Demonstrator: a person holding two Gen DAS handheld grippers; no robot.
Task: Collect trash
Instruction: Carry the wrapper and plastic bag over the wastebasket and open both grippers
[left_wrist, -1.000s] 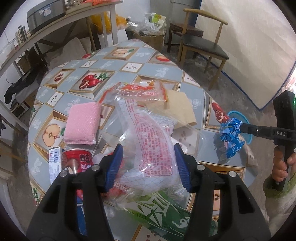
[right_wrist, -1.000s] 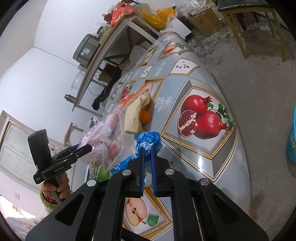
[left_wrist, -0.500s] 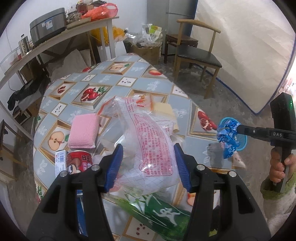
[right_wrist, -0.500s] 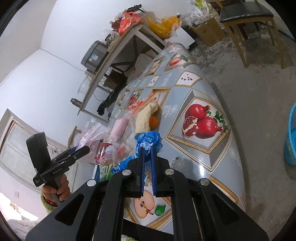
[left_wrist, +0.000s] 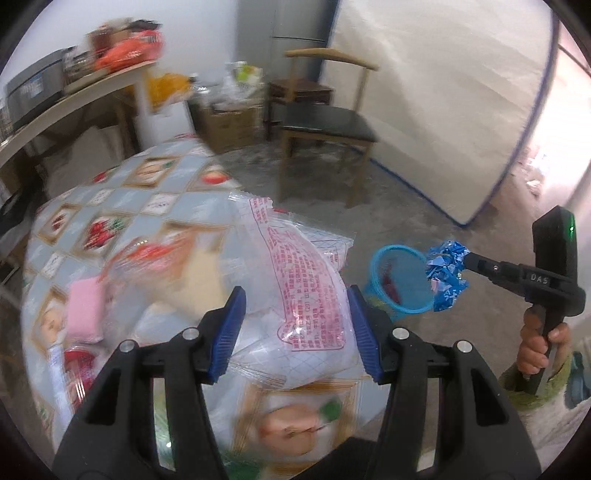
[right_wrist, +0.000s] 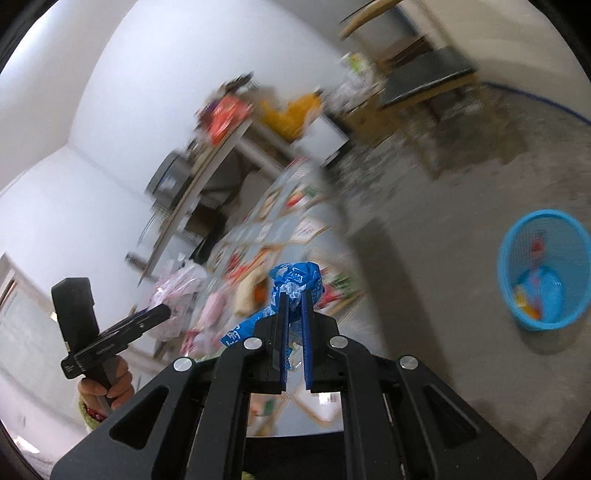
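the clear bag (left_wrist: 295, 291) is thin glossy plastic film, crinkled, printed with red text. the blue wrapper (right_wrist: 295, 284) is shiny crumpled foil-like plastic. the tabletop (left_wrist: 122, 206) wears a smooth, glossy vinyl cover with fruit prints. the pink sponge (left_wrist: 85, 314) looks soft and matt. the basket (right_wrist: 543, 273) is blue plastic mesh with a slight sheen. the chair (left_wrist: 325, 125) has a bare wood frame and a dark, smooth seat. the floor (left_wrist: 388, 206) is rough, matt concrete. both tools are matt black plastic with blue ribbed pads (left_wrist: 229, 332) and bright metal screws.

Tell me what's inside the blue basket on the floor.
The blue basket holds a few scraps of red, orange and yellow trash on its bottom. Its near wall covers part of the inside.
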